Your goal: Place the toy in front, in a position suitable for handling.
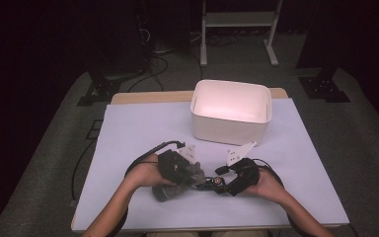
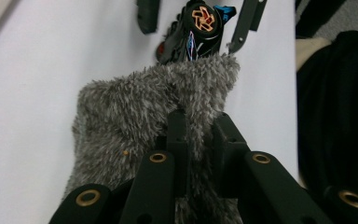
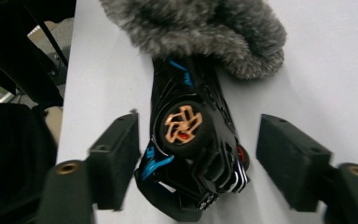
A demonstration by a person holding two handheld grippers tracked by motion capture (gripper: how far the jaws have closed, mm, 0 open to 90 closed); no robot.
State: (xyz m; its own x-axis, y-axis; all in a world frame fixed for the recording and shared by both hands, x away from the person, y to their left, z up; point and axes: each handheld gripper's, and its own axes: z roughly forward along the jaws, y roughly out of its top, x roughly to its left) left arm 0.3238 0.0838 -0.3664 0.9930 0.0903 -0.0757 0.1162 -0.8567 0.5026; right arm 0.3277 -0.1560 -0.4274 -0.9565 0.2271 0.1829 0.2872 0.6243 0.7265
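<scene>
One pale bench (image 1: 128,133) in a dark room; left gripper (image 2: 198,133) fingers pinch the furry pouch (image 2: 135,112), right gripper (image 3: 198,154) fingers wide around the toy car (image 3: 191,140).

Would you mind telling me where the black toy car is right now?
In the high view, the black toy car lies on the table's near edge between both grippers, its nose tucked into the grey fuzzy pouch, in front of the white bin.
</scene>
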